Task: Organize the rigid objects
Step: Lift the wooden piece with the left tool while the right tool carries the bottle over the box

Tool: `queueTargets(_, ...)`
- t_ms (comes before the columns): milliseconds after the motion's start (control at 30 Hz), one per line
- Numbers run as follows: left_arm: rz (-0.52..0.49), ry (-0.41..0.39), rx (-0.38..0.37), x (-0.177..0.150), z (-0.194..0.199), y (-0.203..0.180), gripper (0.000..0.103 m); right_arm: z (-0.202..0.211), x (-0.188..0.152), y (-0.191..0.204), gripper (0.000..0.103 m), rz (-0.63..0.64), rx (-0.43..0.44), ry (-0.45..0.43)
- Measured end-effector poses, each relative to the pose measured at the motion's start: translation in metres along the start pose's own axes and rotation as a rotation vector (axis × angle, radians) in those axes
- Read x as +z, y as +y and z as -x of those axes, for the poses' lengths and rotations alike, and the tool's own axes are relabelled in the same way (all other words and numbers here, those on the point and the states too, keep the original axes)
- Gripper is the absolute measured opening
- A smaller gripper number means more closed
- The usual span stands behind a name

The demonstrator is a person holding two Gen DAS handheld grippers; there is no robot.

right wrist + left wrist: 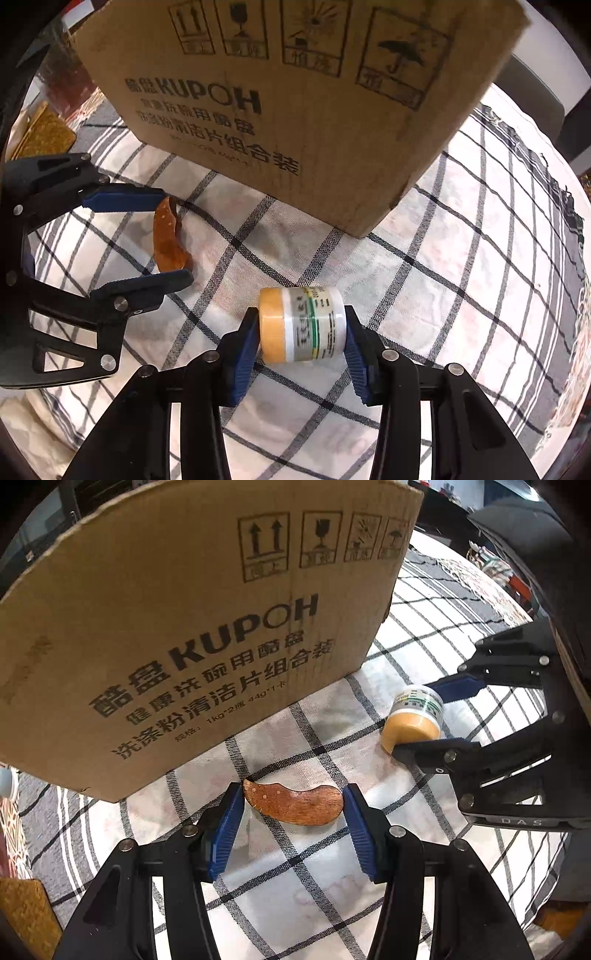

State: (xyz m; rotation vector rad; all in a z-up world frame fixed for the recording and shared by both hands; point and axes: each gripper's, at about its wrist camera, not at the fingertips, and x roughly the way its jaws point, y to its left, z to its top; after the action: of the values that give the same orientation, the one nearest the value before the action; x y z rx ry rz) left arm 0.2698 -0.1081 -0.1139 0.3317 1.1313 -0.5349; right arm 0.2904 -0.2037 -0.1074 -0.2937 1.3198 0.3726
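Cardboard box [177,627] is the biggest thing before me; it stands on the checked cloth [314,867] that covers the bench, with the printed side toward both cameras. Its open top I cannot see from here, so I only judge that it is the place where the rigid objects should go.

In front of the box, on the cloth, lie the two things I am working on. The small jar [303,325] with the yellow-orange cap lies on its side, to the right and near the box's corner. My right hand-held gripper [301,334] has its two blue pads against the jar's ends, one at the cap and one at the base, so it looks clamped on it, though the jar rests on the cloth and is not yet lifted.

The curved wooden piece [295,803], flat and brown, lies close beside the bottom edge of the box. My left hand-held gripper [293,808] is apart, with one pad at each end of the piece; the left pad seems to touch its tip, the right pad is just beside it.

I judge the step as the grasp of both objects. Next, the left must close on a thin, flat piece, which may slip, and then both must rise above the box's wall.
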Motion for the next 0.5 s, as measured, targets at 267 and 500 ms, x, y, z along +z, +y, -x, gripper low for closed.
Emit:
queueTargets(267, 0.035, -0.022, 0.019, -0.012, 0.019, 0.002, 0.054, 0.012, -0.016, -0.003, 0.043, -0.032, -0.003, -0.034)
queueTargets(500, 0.074, -0.042, 0.028, -0.014, 0.027, 0.0, 0.054, 0.025, -0.022, 0.005, 0.043, -0.053, -0.006, -0.063)
